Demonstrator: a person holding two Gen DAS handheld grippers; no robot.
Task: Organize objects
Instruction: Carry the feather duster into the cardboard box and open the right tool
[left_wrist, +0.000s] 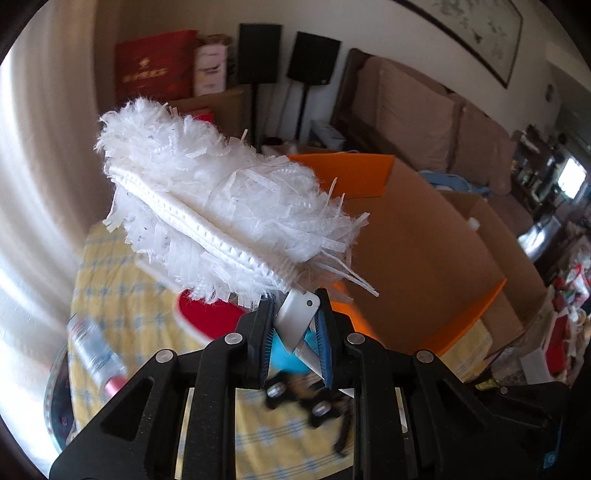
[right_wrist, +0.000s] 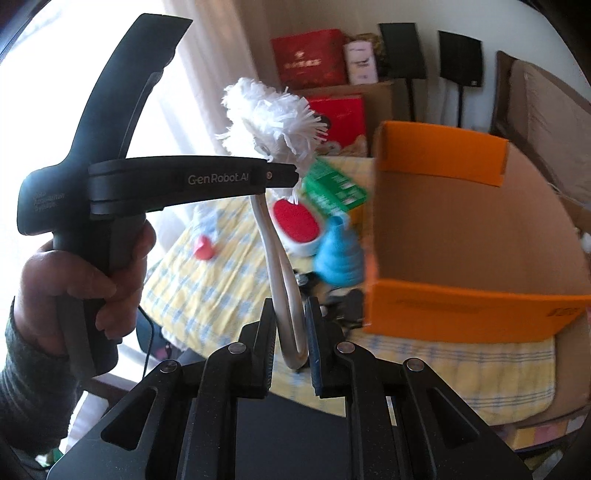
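You've got the duster (left_wrist: 225, 206) off the bench (left_wrist: 266, 424), held by both grippers. Head is white, fluffy, shredded strips around a ribbed centre spine. Handle (right_wrist: 284, 295) is a pale looped strip.

Left gripper (left_wrist: 295, 328): fingers (left_wrist: 258, 332) pinching the flat white handle stub just below the head. Right gripper (right_wrist: 290, 339): fingers (right_wrist: 267, 332) pressed onto the loop end of the handle. Your left hand (right_wrist: 85, 280) shows in the right wrist view, gripping the left unit.

Below and behind: yellow checked cloth, red-and-white brush (right_wrist: 297, 227), blue ribbed funnel (right_wrist: 338, 254), open orange cardboard box (right_wrist: 461, 229) just beside them.

Hard to read: the dark items on the cloth under the left fingers are motion-blurred, unidentifiable. The duster head covers much of the bench in the left wrist view.
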